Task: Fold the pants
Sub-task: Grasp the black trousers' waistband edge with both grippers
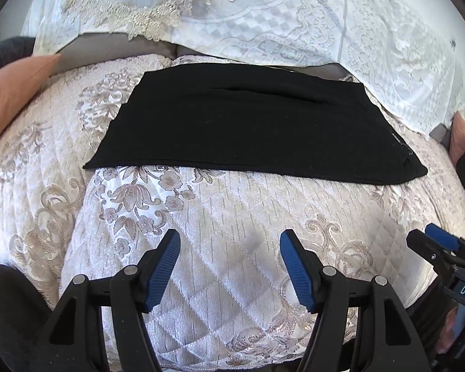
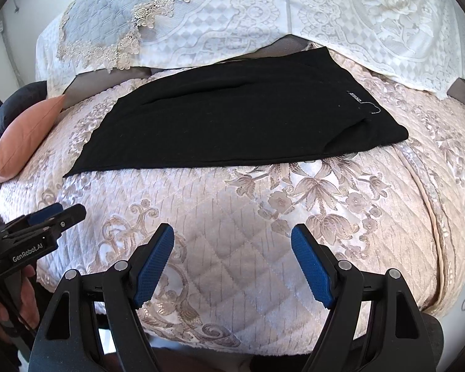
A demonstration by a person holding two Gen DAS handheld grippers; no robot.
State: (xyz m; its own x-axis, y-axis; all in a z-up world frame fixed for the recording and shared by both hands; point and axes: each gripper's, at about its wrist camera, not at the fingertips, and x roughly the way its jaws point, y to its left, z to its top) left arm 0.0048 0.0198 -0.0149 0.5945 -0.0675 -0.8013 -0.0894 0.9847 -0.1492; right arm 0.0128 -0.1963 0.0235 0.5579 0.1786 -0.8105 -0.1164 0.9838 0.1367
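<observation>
The black pants [image 1: 248, 124] lie flat in a folded band across the quilted bed cover, waistband end with a small white label at the right [image 2: 359, 99]; they also show in the right wrist view [image 2: 226, 117]. My left gripper [image 1: 229, 245] is open and empty, hovering over the cover short of the pants' near edge. My right gripper [image 2: 232, 238] is open and empty, also short of the near edge. The right gripper shows at the right edge of the left wrist view [image 1: 434, 241]; the left gripper shows at the left edge of the right wrist view [image 2: 59, 214].
A cream floral quilted cover [image 1: 220, 217] spans the bed. White lace pillows [image 1: 294, 24] lie behind the pants. A pink cushion [image 2: 24, 136] sits at the left, and another pink cushion [image 1: 460, 133] at the far right.
</observation>
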